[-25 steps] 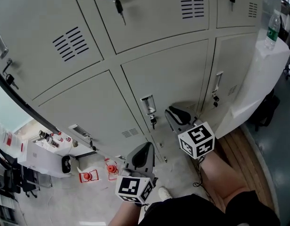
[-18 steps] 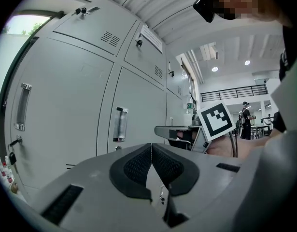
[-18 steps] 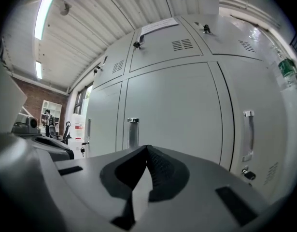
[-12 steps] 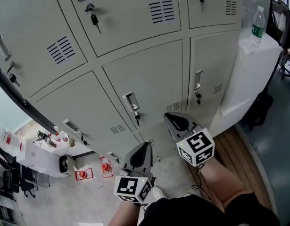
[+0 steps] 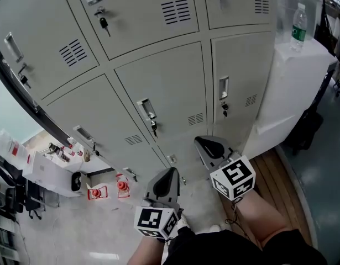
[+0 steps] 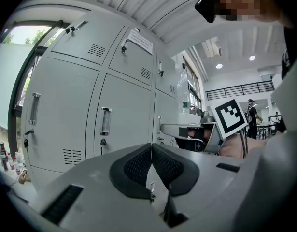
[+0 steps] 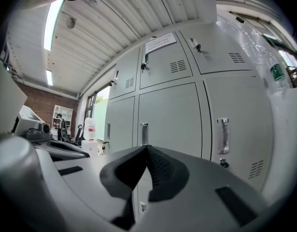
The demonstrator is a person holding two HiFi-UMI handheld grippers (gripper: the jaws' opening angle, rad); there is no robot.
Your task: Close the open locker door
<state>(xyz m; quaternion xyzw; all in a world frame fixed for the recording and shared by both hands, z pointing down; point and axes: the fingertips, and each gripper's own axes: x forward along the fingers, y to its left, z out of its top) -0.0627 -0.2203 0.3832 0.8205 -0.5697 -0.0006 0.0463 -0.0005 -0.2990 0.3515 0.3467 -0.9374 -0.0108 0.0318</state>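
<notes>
Two grippers are held level toward a bank of grey lockers (image 5: 158, 87), side by side and a little apart. The left gripper (image 5: 170, 175) sits lower in the head view and the right gripper (image 5: 205, 145) higher and further right. Each carries its marker cube, the left one (image 5: 157, 221) and the right one (image 5: 233, 176), nearest the person.

In its own view the left gripper (image 6: 151, 158) has its dark ribbed pads pressed together along one thin line, with nothing between them. The right gripper (image 7: 147, 153) is closed the same way and is empty too. Neither touches the lockers.

The locker doors fill the upper part of the head view. Ahead of the grippers is a middle door with a recessed handle and a hanging key (image 5: 146, 110), and to its right a narrower door with its own handle (image 5: 223, 87). Every door that shows lies flush with the front, and I cannot tell which one stands open. A dark edge (image 5: 31, 106) runs down the left end of the bank.

Right of the lockers stands a white counter (image 5: 302, 76) with a water bottle (image 5: 297, 31) on top. On the floor at the left lie a white box (image 5: 48, 173) and two small red items (image 5: 95, 192). The person's bare leg (image 5: 263, 214) shows at the bottom, above a wooden strip of floor (image 5: 280, 173).
</notes>
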